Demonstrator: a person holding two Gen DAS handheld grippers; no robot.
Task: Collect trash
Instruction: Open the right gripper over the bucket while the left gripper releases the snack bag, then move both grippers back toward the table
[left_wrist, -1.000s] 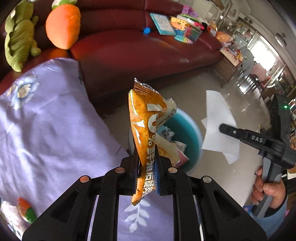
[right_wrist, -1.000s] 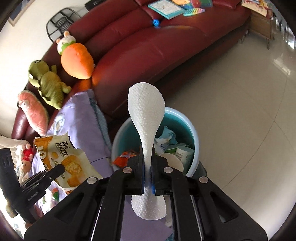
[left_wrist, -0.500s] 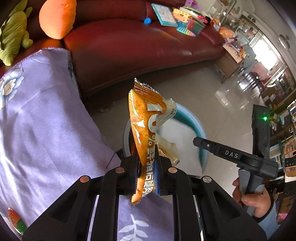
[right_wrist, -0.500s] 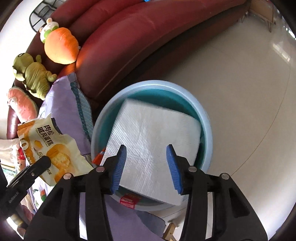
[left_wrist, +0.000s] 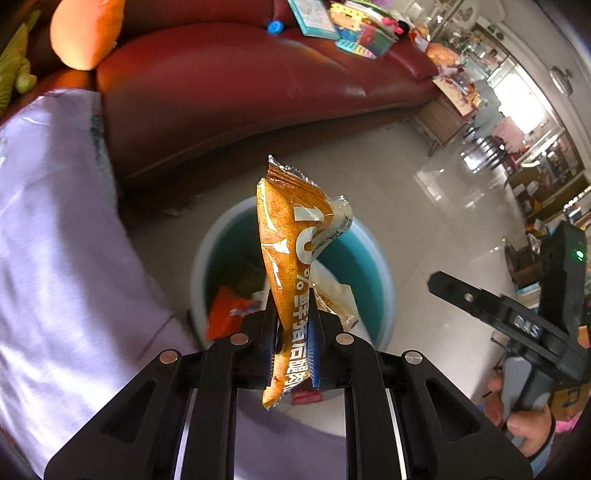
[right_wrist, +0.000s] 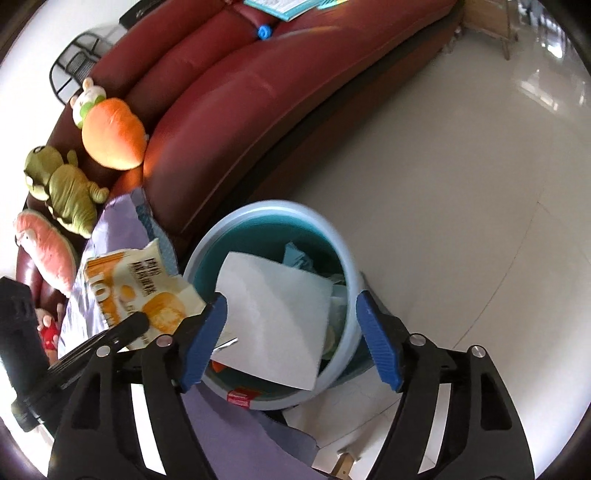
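So, left wrist view first: the left gripper (left_wrist: 293, 332) is clamped tight on an orange snack wrapper (left_wrist: 291, 254), which stands up between the blue pads with its crimped top edge highest. Right behind and below the wrapper sits the teal trash bin (left_wrist: 365, 266) on the pale tiled floor (left_wrist: 406, 177), with some orange and mixed trash visible inside, a bit blurred. A lilac cloth (left_wrist: 55, 240) fills the left side, and the dark red leather sofa (left_wrist: 240, 81) runs across the top with books and toys piled at its far end. Off to the right you can see the right gripper (left_wrist: 443, 284) side-on, with a person's hand (left_wrist: 524, 424) around its handle.

Right wrist view: the right gripper (right_wrist: 291, 339) has its jaws spread wide and has just been opening, gripping nothing. A white paper towel (right_wrist: 273, 317) lies loose across the bin (right_wrist: 266, 210), between the blue pads in the frame; whether the left pad still touches its edge I can't tell. More scraps sit under it. At the left, the snack wrapper (right_wrist: 147, 291) shows its printed face, pinched by the left gripper's black tip (right_wrist: 133, 325), just beside the bin rim. An orange carrot plush (right_wrist: 110, 136), a green plush (right_wrist: 66, 184) and a pink one (right_wrist: 44, 251) sit on the sofa (right_wrist: 277, 85).
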